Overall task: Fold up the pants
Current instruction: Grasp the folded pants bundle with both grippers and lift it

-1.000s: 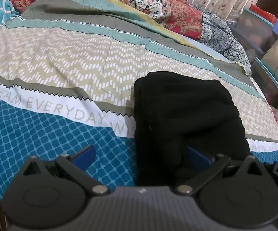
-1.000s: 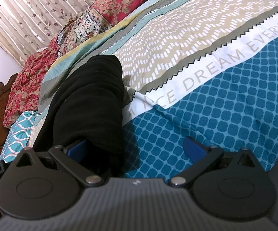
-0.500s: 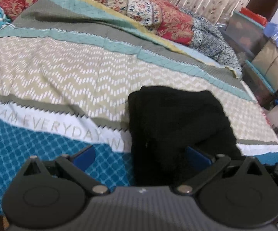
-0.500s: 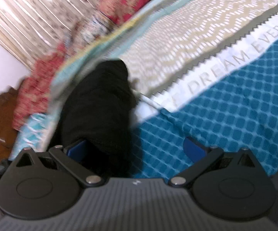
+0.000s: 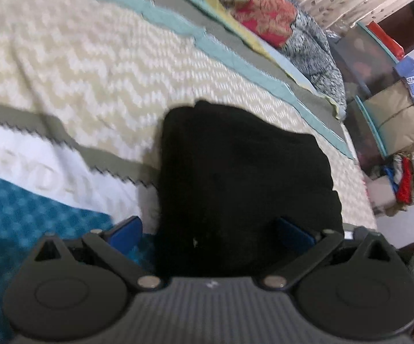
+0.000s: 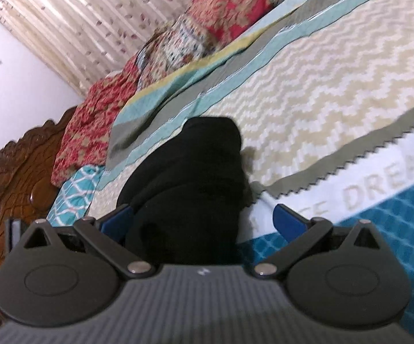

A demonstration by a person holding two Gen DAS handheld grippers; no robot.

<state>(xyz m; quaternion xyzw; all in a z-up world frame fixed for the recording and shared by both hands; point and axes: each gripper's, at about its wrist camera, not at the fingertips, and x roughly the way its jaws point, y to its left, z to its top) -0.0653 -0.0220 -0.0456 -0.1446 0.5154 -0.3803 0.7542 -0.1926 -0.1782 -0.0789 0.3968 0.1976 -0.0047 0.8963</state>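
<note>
Black pants (image 5: 244, 177) folded into a thick bundle, lying on the bed (image 5: 92, 80) in the middle of the left wrist view. Same pants (image 6: 189, 183) in the lower middle of the right wrist view, reaching up from the bottom. Left gripper (image 5: 211, 232) at the bottom of its frame, spread wide, one blue finger (image 5: 125, 230) over the bedspread at the left, the other blue finger (image 5: 294, 236) over the black cloth at the right. Nothing pinched between them. Right gripper (image 6: 204, 219) at the bottom of its frame, also spread wide, with the near end of the pants between its two blue fingers (image 6: 290, 219), not squeezed. Bedspread with teal squares at the lower left, a white band with pale letters, then a cream zigzag part higher up. Red flowery blanket (image 6: 97, 126) at the left of the right wrist view, next to a carved brown headboard (image 6: 14, 172). Leafy curtain (image 6: 92, 20) in the upper left there. Stacked boxes (image 5: 379, 86) at the right edge of the left wrist view. Both views blurry.
</note>
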